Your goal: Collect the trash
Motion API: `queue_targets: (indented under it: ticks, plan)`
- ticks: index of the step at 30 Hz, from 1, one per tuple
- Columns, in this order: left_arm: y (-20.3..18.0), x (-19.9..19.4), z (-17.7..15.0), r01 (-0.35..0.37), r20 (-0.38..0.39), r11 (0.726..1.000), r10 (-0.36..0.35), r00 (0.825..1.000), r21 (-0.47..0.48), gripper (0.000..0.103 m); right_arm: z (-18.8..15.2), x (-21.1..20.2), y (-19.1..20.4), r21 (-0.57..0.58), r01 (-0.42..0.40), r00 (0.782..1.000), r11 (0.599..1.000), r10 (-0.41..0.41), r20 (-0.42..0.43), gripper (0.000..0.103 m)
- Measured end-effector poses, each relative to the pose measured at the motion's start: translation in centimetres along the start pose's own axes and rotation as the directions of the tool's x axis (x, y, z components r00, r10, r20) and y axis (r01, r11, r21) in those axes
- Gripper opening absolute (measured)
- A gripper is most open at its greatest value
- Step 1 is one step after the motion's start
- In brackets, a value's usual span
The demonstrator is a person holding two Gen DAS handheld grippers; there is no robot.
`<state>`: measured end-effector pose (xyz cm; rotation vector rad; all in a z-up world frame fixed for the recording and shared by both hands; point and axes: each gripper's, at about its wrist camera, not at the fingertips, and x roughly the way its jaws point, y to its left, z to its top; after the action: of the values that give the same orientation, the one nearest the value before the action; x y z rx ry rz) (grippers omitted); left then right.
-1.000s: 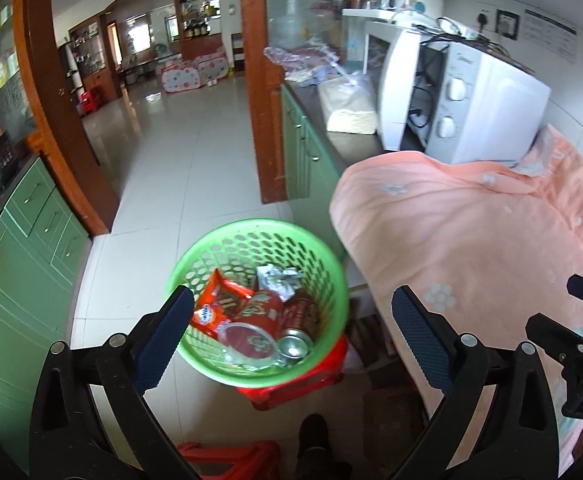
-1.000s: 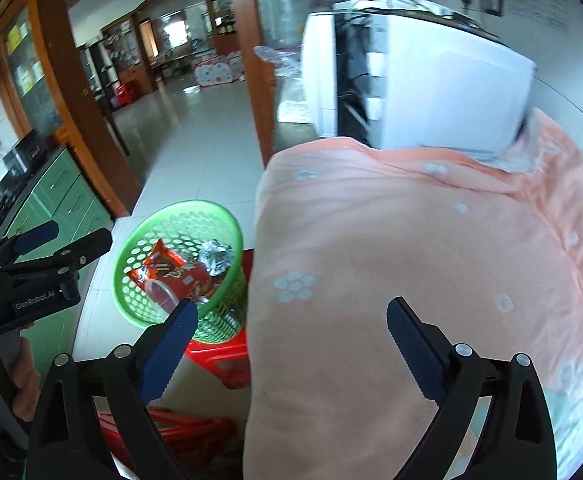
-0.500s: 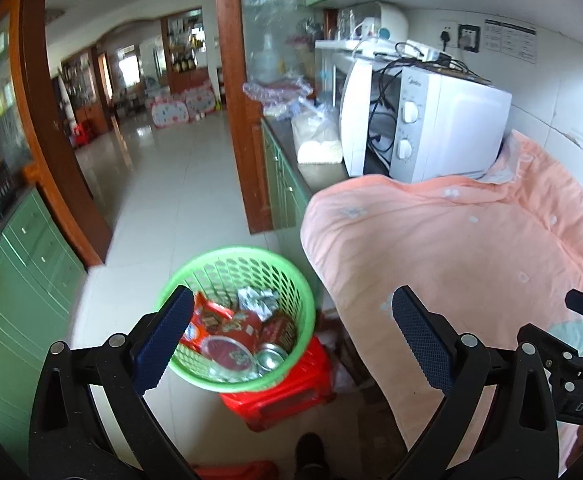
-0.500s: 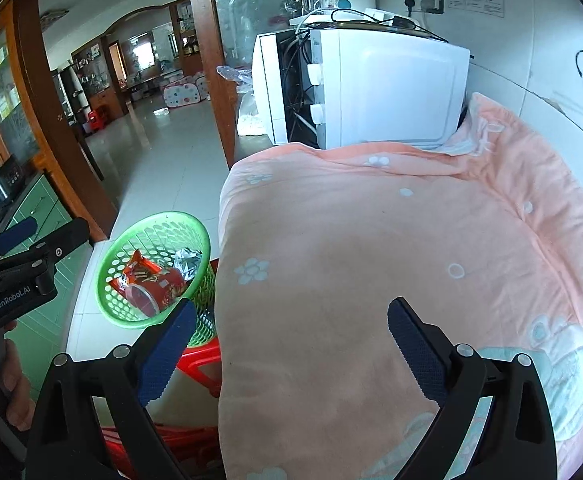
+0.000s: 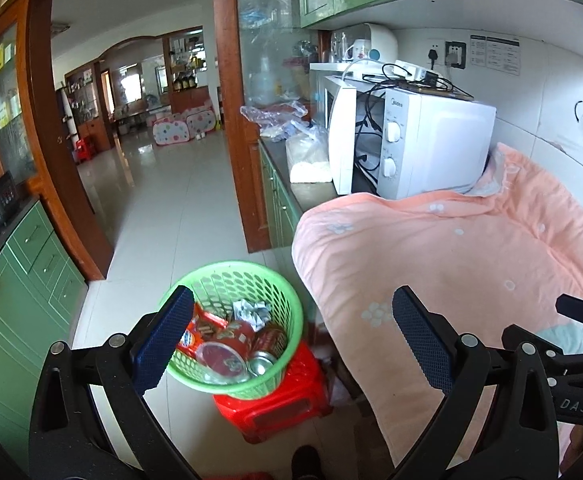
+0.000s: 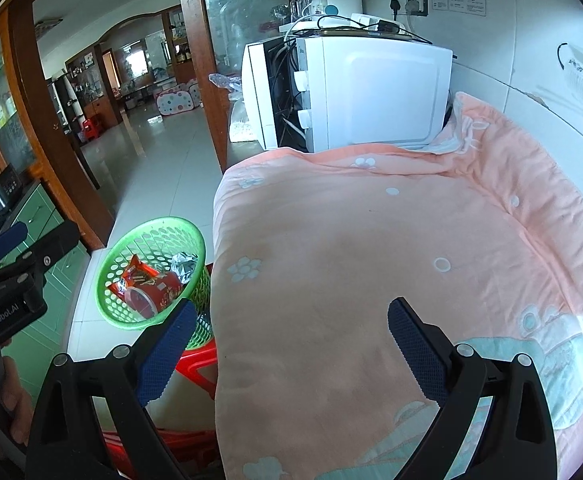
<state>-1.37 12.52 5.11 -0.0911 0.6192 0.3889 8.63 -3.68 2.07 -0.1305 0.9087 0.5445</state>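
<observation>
Both grippers wide open and empty; trash sits in the basket.

We see the pink blanket [image 6: 371,260] covering the surface, white microwave [image 5: 423,144] at its far end. Green basket [image 5: 211,280] stands on a red stool [image 5: 283,404] on the floor, just beside the blanket's edge. Inside it: red cup [image 5: 221,356], snack wrapper [image 6: 131,276], soda can [image 5: 265,350], crumpled foil [image 5: 251,312]. Our left gripper [image 5: 291,340] hangs above the basket, jaws spread, holding nothing. Our right gripper [image 6: 287,344] hangs over the blanket, jaws spread, holding nothing.
</observation>
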Motion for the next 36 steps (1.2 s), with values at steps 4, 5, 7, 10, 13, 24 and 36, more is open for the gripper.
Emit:
queue_targets:
  ticks: [4, 5, 7, 10, 13, 24, 36]
  plan:
    - [-0.2, -0.2, -0.4, -0.005, -0.003, 1.000, 0.005, 1.000, -0.003, 0.098, 0.0, -0.1, 0.0, 0.001, 0.000, 1.000, 1.000, 0.000, 0.002, 0.093]
    - [-0.3, -0.3, -0.5, -0.014, 0.001, 1.000, 0.014, 1.000, -0.002, 0.098, 0.0, -0.1, 0.0, 0.001, 0.001, 1.000, 1.000, -0.001, 0.003, 0.093]
    - [-0.5, -0.5, -0.7, -0.022, 0.008, 1.000, 0.022, 1.000, 0.006, 0.098, -0.1, -0.2, 0.0, 0.000, 0.001, 1.000, 1.000, -0.001, 0.003, 0.093]
    - [-0.9, -0.5, -0.7, -0.032, 0.012, 0.999, 0.031, 0.999, 0.026, 0.098, -0.1, -0.3, -0.2, 0.003, 0.005, 1.000, 1.000, -0.005, 0.005, 0.093]
    - [-0.8, -0.4, -0.7, -0.033, 0.006, 0.999, 0.033, 0.999, 0.027, 0.098, -0.1, -0.5, -0.4, 0.009, 0.011, 1.000, 1.000, -0.011, 0.006, 0.093]
    - [-0.3, -0.1, -0.9, -0.048, -0.003, 0.999, 0.048, 0.999, 0.009, 0.098, -0.1, -0.7, -1.3, 0.029, 0.026, 1.000, 0.999, -0.026, 0.011, 0.093]
    - [-0.2, 0.0, -1.0, -0.072, 0.004, 0.997, 0.072, 0.997, 0.011, 0.098, 0.0, -0.9, -1.4, 0.030, 0.028, 0.999, 0.999, -0.028, 0.016, 0.094]
